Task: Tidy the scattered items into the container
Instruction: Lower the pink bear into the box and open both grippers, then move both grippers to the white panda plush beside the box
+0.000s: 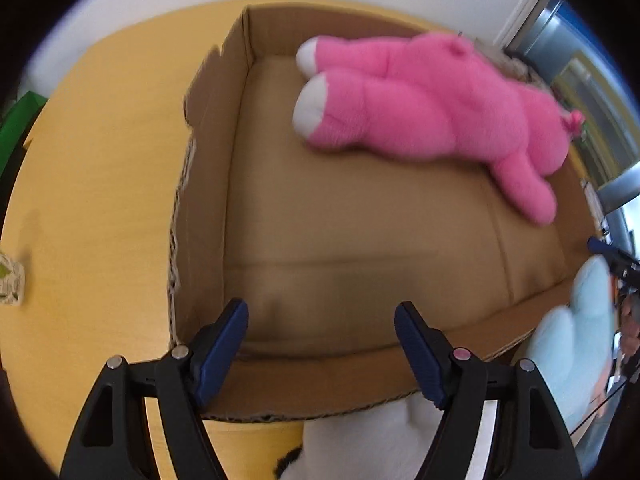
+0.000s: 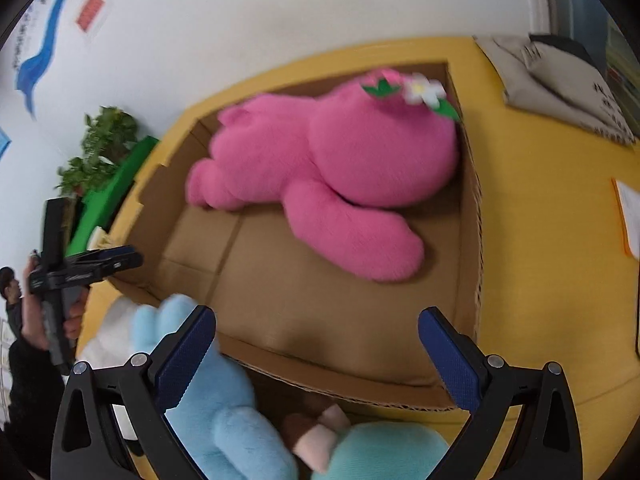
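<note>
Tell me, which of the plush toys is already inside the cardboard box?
The pink plush, with a flower on its head. It lies in the cardboard box; the light blue plush is outside.

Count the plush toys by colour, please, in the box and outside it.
Pink plush, in the cardboard box: 1
Light blue plush, outside: 1
White plush, outside: 1
Mint-green plush, outside: 1
Total: 4

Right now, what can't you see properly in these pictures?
- White plush toy: left wrist view, cut off by the bottom edge and the left gripper.
- Pink plush toy: its face is turned away in both views.
- Light blue plush toy: right wrist view, blurred, partly behind the right gripper.
</note>
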Motion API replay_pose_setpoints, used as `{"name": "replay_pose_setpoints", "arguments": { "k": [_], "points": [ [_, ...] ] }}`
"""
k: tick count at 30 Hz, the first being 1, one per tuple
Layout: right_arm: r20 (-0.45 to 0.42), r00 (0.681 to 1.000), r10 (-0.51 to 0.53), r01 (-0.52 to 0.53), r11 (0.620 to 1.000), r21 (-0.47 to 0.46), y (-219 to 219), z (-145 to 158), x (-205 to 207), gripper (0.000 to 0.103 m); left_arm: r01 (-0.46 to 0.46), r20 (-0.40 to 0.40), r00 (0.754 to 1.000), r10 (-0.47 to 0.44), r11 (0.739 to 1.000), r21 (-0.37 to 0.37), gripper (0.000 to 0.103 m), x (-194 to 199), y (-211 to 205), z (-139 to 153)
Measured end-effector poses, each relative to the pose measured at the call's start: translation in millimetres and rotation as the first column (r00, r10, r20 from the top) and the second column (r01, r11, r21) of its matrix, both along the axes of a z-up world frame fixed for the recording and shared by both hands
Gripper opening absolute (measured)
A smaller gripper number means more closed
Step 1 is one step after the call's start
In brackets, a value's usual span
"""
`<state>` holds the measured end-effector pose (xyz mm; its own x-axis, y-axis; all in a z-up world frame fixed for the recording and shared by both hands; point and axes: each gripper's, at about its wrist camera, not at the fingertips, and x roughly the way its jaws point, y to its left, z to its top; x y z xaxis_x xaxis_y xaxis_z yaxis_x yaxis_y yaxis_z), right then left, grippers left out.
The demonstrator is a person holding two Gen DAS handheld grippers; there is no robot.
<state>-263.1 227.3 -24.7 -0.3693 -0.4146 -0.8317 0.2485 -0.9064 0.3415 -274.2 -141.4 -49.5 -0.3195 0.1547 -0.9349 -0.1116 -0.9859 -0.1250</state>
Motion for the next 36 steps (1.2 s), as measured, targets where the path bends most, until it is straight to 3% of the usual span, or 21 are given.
{"name": "replay_pose_setpoints", "arguments": {
  "k": [1, 3, 8, 10, 13, 15, 17, 19, 22, 25, 29, 36],
  "points": [
    [0.008, 1.0, 0.005, -0.005, 1.0, 0.004, 1, -4, 0, 0.098, 0.017, -0.007, 1.0, -0.017, 1.0, -0.019, 0.069, 4, 2, 1],
    [0.03, 0.999, 0.017, -0.018, 1.0, 0.019, 2, -9, 2, 0.092, 0.003, 0.011, 1.0, -0.003, 1.0, 0.018, 0.068, 9, -1, 3],
    [0.022, 0.999, 0.031, -0.032, 0.998, 0.06, 5, -14, 4, 0.092, 0.004, 0.016, 1.0, -0.005, 0.999, 0.037, 0.066, 18, -1, 2],
    [0.02, 1.0, 0.014, -0.014, 0.999, 0.029, 11, -12, 3, 0.092, -0.019, -0.011, 1.0, 0.019, 1.0, 0.019, 0.066, 17, -3, 7],
    [-0.01, 0.999, -0.039, 0.039, 0.999, 0.011, 17, -3, 8, 0.093, -0.095, -0.123, 0.987, 0.099, 0.995, 0.039, 0.066, 26, -10, 32],
    [-0.116, 0.992, -0.057, 0.062, 0.997, 0.037, 18, 19, 23, 0.097, -0.133, -0.23, 0.964, 0.136, 0.991, 0.027, 0.066, 41, -12, 59],
    [-0.238, 0.97, -0.044, 0.058, 0.997, 0.054, 13, 43, 43, 0.101, -0.163, -0.355, 0.921, 0.161, 0.986, 0.025, 0.067, 67, -12, 92],
    [-0.341, 0.939, -0.045, 0.061, 0.997, 0.036, 12, 68, 71, 0.103, -0.175, -0.453, 0.874, 0.178, 0.983, 0.051, 0.08, 98, -8, 119],
    [-0.45, 0.892, -0.042, 0.053, 0.998, 0.013, 2, 93, 112, 0.103, -0.153, -0.541, 0.827, 0.149, 0.987, 0.038, 0.08, 137, 13, 139],
    [-0.525, 0.851, -0.013, 0.039, 0.999, 0.038, -15, 104, 149, 0.103, -0.11, -0.591, 0.8, 0.106, 0.993, 0.03, 0.08, 173, 32, 143],
    [-0.557, 0.831, 0.007, 0.035, 0.997, 0.066, -36, 98, 179, 0.103, -0.081, -0.597, 0.798, 0.085, 0.996, 0.033, 0.08, 202, 43, 135],
    [-0.488, 0.873, 0.019, 0.002, 0.999, 0.042, -50, 72, 212, 0.103, -0.103, -0.547, 0.828, 0.12, 0.993, 0.062, 0.08, 227, 37, 116]
  ]
}}
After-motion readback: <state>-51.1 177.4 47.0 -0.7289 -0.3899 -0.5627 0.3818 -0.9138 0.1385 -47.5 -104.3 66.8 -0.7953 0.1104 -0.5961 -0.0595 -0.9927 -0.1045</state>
